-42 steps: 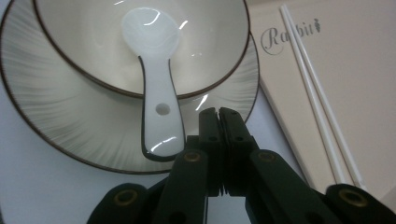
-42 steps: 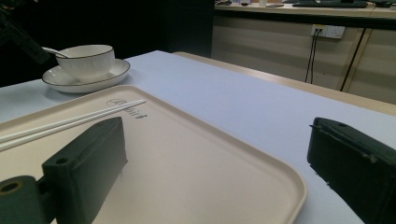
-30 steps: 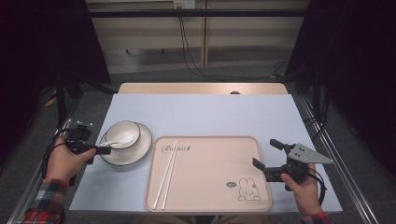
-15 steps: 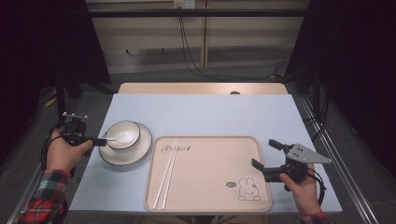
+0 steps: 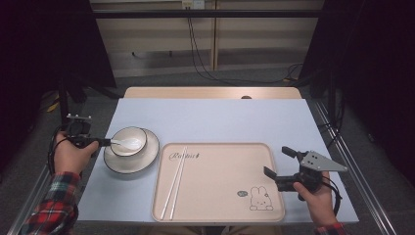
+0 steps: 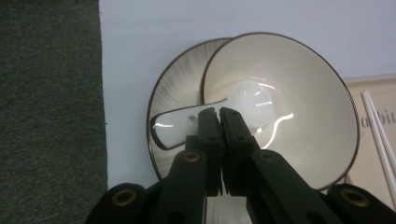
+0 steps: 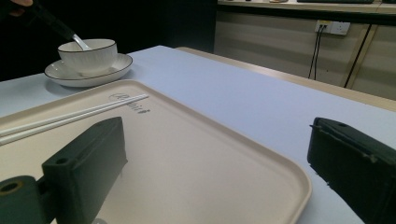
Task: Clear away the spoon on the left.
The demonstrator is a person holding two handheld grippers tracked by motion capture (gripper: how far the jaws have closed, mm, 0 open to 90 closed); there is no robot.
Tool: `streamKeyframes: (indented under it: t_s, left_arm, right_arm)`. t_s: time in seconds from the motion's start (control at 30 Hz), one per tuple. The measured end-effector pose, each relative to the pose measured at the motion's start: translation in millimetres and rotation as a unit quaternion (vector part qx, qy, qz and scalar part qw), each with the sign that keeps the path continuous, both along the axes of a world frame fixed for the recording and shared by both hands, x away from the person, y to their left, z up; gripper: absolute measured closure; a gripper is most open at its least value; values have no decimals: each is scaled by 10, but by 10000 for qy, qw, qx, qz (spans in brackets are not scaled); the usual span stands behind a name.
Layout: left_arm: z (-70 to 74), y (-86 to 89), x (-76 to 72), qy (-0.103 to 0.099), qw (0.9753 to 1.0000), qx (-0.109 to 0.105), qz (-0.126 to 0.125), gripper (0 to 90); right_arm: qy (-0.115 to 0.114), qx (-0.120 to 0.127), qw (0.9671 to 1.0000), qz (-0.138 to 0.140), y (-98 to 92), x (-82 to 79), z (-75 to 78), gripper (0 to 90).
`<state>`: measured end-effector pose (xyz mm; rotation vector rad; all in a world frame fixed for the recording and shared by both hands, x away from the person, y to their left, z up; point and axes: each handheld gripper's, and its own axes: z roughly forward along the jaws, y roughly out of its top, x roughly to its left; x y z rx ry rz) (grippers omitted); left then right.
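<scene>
A white ceramic spoon (image 6: 252, 100) lies with its scoop inside a cream bowl (image 5: 128, 141) that stands on a matching saucer (image 5: 147, 157) at the left of the table. My left gripper (image 5: 105, 142) is shut on the spoon's handle (image 6: 180, 126), just over the bowl's left rim. In the left gripper view the jaws (image 6: 218, 114) meet tightly over the handle. My right gripper (image 5: 277, 161) is held open just above the right edge of the beige tray (image 5: 220, 196), nothing between its fingers. The right gripper view shows the spoon (image 7: 80, 43) leaning in the bowl (image 7: 88, 56) far off.
Two white chopsticks (image 5: 175, 182) lie side by side on the tray's left part. A small rabbit print (image 5: 259, 198) marks the tray's near right corner. The pale blue table top (image 5: 220, 120) runs to a wooden strip at the far edge, with dark floor on both sides.
My left hand has shifted a little toward the far side and turned, still holding the spoon in the bowl. The right gripper has stayed where it was.
</scene>
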<state>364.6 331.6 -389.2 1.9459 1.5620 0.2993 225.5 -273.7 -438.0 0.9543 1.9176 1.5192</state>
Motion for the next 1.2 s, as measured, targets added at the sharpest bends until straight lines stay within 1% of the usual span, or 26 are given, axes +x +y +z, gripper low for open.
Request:
streamKeyframes:
  t_s: [0.07, 0.1, 0.13, 0.23, 0.27, 0.3, 0.33, 0.37, 0.43, 0.47, 0.5, 0.53, 0.57, 0.7, 0.77, 0.8, 0.87, 0.93, 0.97, 1.0, 1.03, 1.07, 1.1, 1.13, 1.17, 1.2]
  left_arm:
    - [-7, 6, 8, -86, 9999, -24, 47, 871]
    - [-7, 6, 8, -86, 9999, -24, 47, 870]
    - [-19, 9, 8, -139, 9997, -153, 100, 865]
    - [-25, 2, -8, -193, 9994, -263, 111, 853]
    - [-22, 4, -16, -181, 9995, -251, 111, 851]
    - [-22, -4, -26, -214, 9990, -335, 202, 847]
    - [-16, 5, -37, -202, 9989, -371, 188, 844]
    - [-15, 9, -52, -216, 9985, -443, 252, 836]
    - [-12, 23, -76, -204, 9982, -491, 274, 804]
    - [-13, 18, -96, -151, 9974, -610, 356, 795]
    - [-14, 27, -105, -127, 9975, -608, 347, 783]
    - [-19, 26, -117, -106, 9969, -672, 402, 778]
    - [-24, 42, -129, -38, 9970, -677, 387, 770]
    - [-43, 69, -139, -66, 9961, -714, 507, 721]
    - [-45, 72, -131, -115, 9958, -691, 585, 658]
    - [-48, 80, -121, -134, 9956, -717, 586, 637]
    - [-59, 70, -106, -247, 9945, -733, 708, 576]
    - [-63, 74, -95, -213, 9944, -771, 689, 563]
    - [-86, 74, -75, -223, 9930, -877, 764, 554]
    - [-98, 69, -69, -289, 9922, -921, 793, 549]
    - [-116, 57, -53, -340, 9908, -974, 878, 545]
    - [-121, 62, -47, -336, 9912, -941, 868, 535]
    - [-139, 56, -35, -408, 9903, -978, 896, 524]
    - [-148, 54, -24, -395, 9906, -925, 927, 522]
    - [-166, 50, -11, -441, 9889, -1005, 1004, 522]
    - [-182, 53, 2, -455, 9877, -1065, 1051, 516]
  right_arm:
    - [-5, 3, 10000, 2, 0, -1, 1, 37]
    - [-5, 3, 10000, 2, 0, -1, 1, 37]
    - [-12, 7, 10000, 15, -2, -1, 2, 36]
    - [-12, 3, 10000, -9, -5, -3, 4, 36]
    - [-12, 2, 10000, -9, -5, -4, 4, 36]
    - [-15, -5, 10000, -14, -6, -5, 5, 36]
    - [-11, -3, 10000, -14, -7, -5, 5, 36]
    - [-13, 1, 10000, -19, -8, -6, 6, 36]
    - [-20, 28, 10000, -13, -9, -3, 6, 36]
    - [-12, 22, 10000, -15, -13, -4, 8, 36]
    - [-24, 22, 10000, -16, -13, -1, 6, 36]
    - [-23, 37, 10000, -28, -12, -2, 7, 36]
    - [-26, 41, 10000, -19, -14, -2, 8, 36]
    - [-19, 45, 10000, -31, -11, -4, 12, 37]
    - [-22, 16, 10000, -36, -8, -4, 11, 37]
    - [-35, 9, 10000, -20, -4, 0, 10, 38]
    - [-27, 8, 10000, -11, 1, 2, 8, 38]
    - [-20, 0, 10000, -12, 2, 2, 7, 38]
    - [-22, -3, 10000, -13, 1, 3, 7, 38]
    - [-30, 9, 10000, -7, 1, 5, 6, 38]
    - [-45, 4, 10000, -3, -2, 6, 6, 38]
    - [-47, 6, 10000, -13, -4, 6, 7, 38]
    - [-36, -2, 10000, -32, -5, 4, 8, 38]
    - [-36, -3, 10000, -38, -6, 3, 8, 38]
    - [-33, -5, 10000, -22, -8, 3, 9, 38]
    - [-36, -9, 10000, -28, -7, 2, 9, 38]
